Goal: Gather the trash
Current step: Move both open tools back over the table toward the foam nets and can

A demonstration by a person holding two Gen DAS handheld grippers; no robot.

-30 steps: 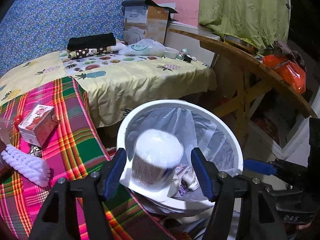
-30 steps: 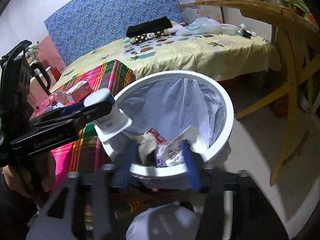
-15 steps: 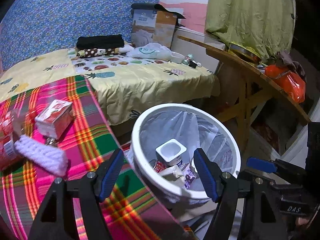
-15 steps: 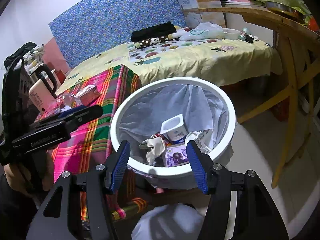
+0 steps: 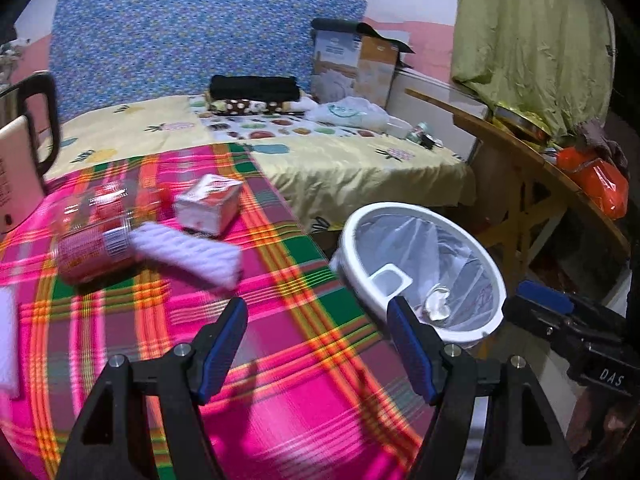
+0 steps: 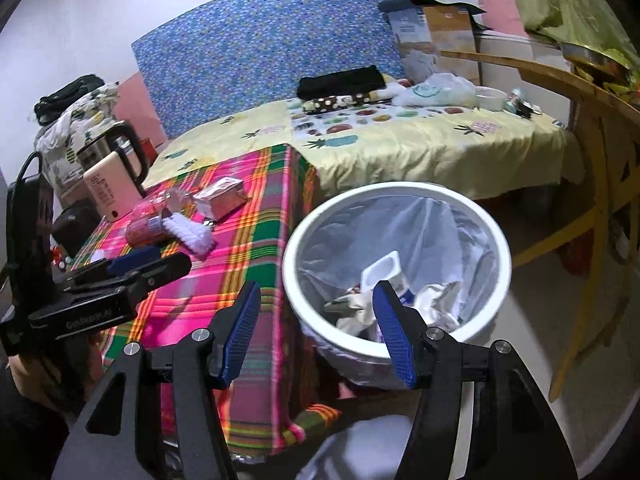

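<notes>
A: What lies under the left tongs [image 5: 316,344]?
B: A pink plaid cloth [image 5: 280,360]; both tongs are spread, holding nothing.
A: And the trash?
B: A crushed bottle [image 5: 94,246], white brush [image 5: 188,252] and small carton [image 5: 210,204] sit ahead-left. The lined white bin [image 6: 400,344], with a cup [image 6: 380,270] inside, is just ahead of the right tongs [image 6: 316,330].
A: Beyond?
B: A yellow fruit-print bedspread [image 5: 340,160], blue headboard [image 5: 180,40].

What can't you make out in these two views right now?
- Red bottle: left wrist view, motion blur; label unreadable.
- Small carton: same blur; print illegible.
- Bin contents: right wrist view, partly hidden by right tongs.
- Kettle: cut off by left edge.
</notes>
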